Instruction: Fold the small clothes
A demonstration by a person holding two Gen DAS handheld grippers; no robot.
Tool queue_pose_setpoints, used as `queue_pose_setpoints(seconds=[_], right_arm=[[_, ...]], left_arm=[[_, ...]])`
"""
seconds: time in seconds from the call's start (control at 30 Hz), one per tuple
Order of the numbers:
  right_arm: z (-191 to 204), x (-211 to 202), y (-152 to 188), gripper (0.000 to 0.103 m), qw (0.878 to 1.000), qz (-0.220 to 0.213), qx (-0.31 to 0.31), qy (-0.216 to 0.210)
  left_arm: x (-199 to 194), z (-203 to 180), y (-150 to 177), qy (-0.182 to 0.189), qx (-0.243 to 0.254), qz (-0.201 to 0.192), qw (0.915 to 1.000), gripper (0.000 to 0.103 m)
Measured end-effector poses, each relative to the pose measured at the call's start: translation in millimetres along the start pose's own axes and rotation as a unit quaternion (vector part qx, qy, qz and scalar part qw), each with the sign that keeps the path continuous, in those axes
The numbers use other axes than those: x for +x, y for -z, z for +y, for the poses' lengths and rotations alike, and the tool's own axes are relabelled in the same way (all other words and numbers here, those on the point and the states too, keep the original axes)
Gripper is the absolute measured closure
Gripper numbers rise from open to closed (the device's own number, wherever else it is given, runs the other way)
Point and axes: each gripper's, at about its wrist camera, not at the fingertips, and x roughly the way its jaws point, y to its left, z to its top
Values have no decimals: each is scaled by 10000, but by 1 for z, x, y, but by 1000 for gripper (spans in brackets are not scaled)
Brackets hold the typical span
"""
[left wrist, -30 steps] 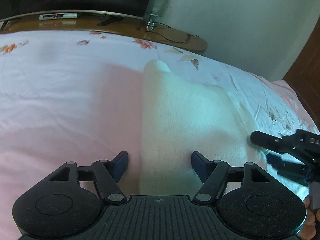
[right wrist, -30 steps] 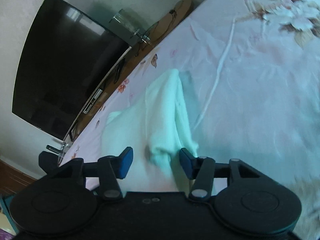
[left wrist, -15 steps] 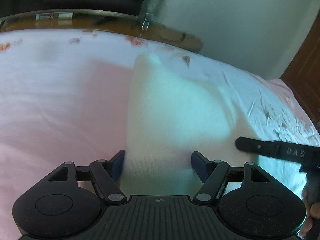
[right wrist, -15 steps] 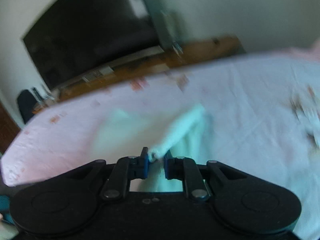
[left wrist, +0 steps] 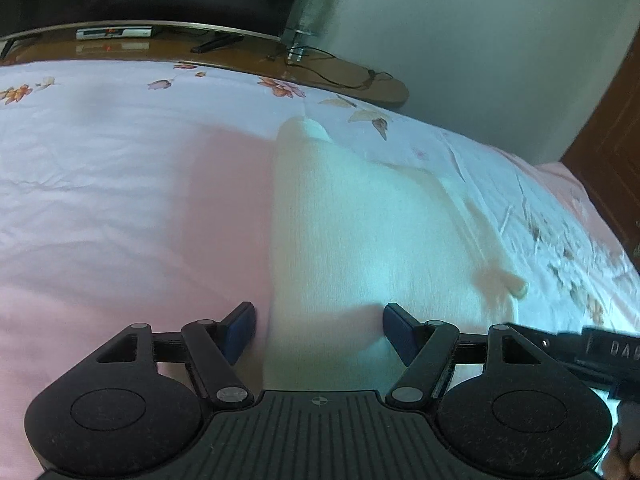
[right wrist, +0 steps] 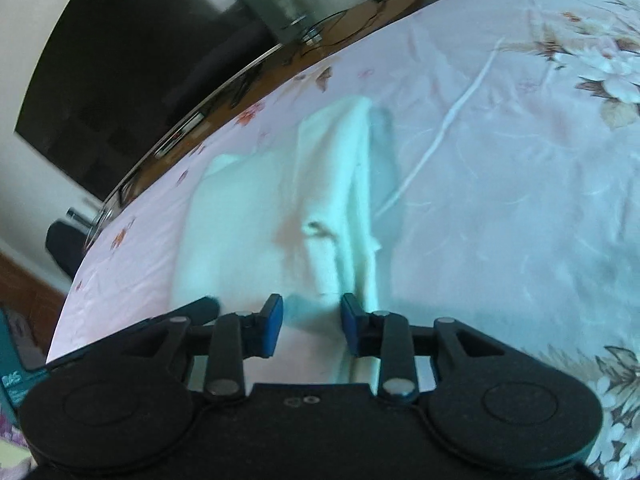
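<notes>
A small white garment point(left wrist: 360, 232) lies flat on the pink floral bedsheet point(left wrist: 120, 200). My left gripper point(left wrist: 318, 330) stands open over its near edge, the left pad just off the cloth and the right pad above it. In the right wrist view the garment point(right wrist: 256, 216) has its sleeve point(right wrist: 344, 184) folded in along its right side. My right gripper point(right wrist: 310, 322) hovers at the sleeve's near end with its jaws opening; cloth lies between the pads, which do not press on it. One of its black fingers point(left wrist: 560, 344) shows at the right edge of the left wrist view.
Beyond the bed runs a wooden TV stand point(left wrist: 240, 54) with a dark TV point(right wrist: 132, 80), a set-top box point(left wrist: 114, 33), a glass cylinder point(left wrist: 314, 8) and cables. A brown wooden door point(left wrist: 612, 120) stands at the far right. Bare sheet point(right wrist: 520, 200) spreads right of the garment.
The right gripper pinched the sleeve end, carried it over the garment and has let go, its jaws parting. The left gripper has stayed in place, open.
</notes>
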Motion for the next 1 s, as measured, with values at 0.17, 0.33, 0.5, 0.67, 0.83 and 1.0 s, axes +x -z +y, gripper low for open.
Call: queue_pose_setpoints(seconds=[0.17, 0.33, 0.5, 0.67, 0.83, 1.0], right_arm=[[-9, 10, -3, 64, 9988, -72, 352, -341], [16, 11, -7, 66, 9990, -231, -346, -189], [4, 28, -20, 66, 9993, -84, -71, -352], [6, 37, -27, 86, 9972, -93, 98, -740], [43, 12, -42, 87, 9913, -205, -1211, -480], [24, 26, -30, 87, 9855, 13, -1626, 481]], left_arm=[[12, 0, -12, -7, -99, 29, 9999, 32], [13, -1, -14, -20, -67, 23, 10000, 32], [14, 0, -14, -17, -83, 13, 10000, 32], [15, -4, -14, -63, -27, -19, 10000, 32], [10, -18, -15, 10, 111, -129, 9999, 32], [16, -31, 4, 10, 392, 82, 9992, 32]])
